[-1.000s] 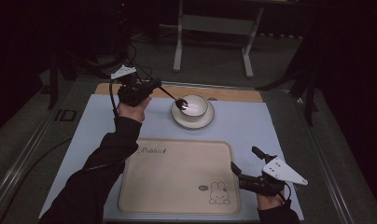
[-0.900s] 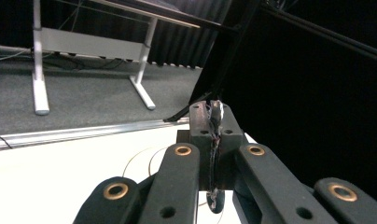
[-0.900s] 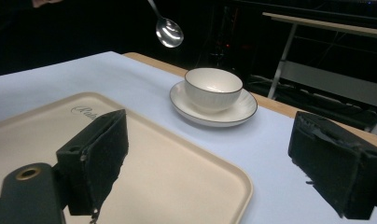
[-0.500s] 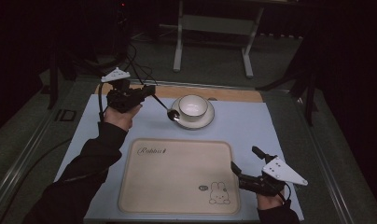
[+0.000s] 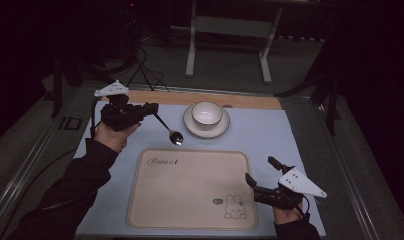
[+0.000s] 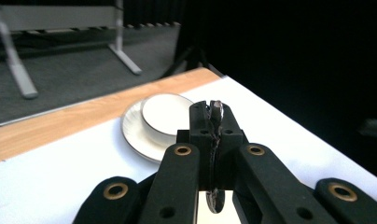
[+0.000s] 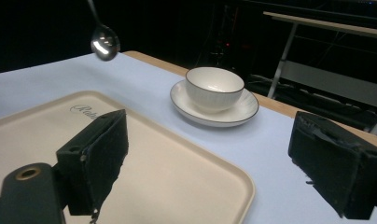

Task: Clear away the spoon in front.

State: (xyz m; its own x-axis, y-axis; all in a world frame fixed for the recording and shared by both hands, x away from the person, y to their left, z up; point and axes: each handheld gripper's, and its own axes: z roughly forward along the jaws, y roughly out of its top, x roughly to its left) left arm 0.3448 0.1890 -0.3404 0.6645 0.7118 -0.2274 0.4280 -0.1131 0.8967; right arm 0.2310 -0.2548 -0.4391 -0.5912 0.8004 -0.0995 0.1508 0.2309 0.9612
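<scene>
There is one spoon, one bowl, one saucer, one tray, and two grippers, the left and the right.

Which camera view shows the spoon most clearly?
The high view: the whole spoon shows, handle clamped in the left gripper. The right gripper view shows its bowl; the left gripper view shows it edge-on between the jaws.

A pale blue table carries a cream tray and a saucer with its bowl.
</scene>
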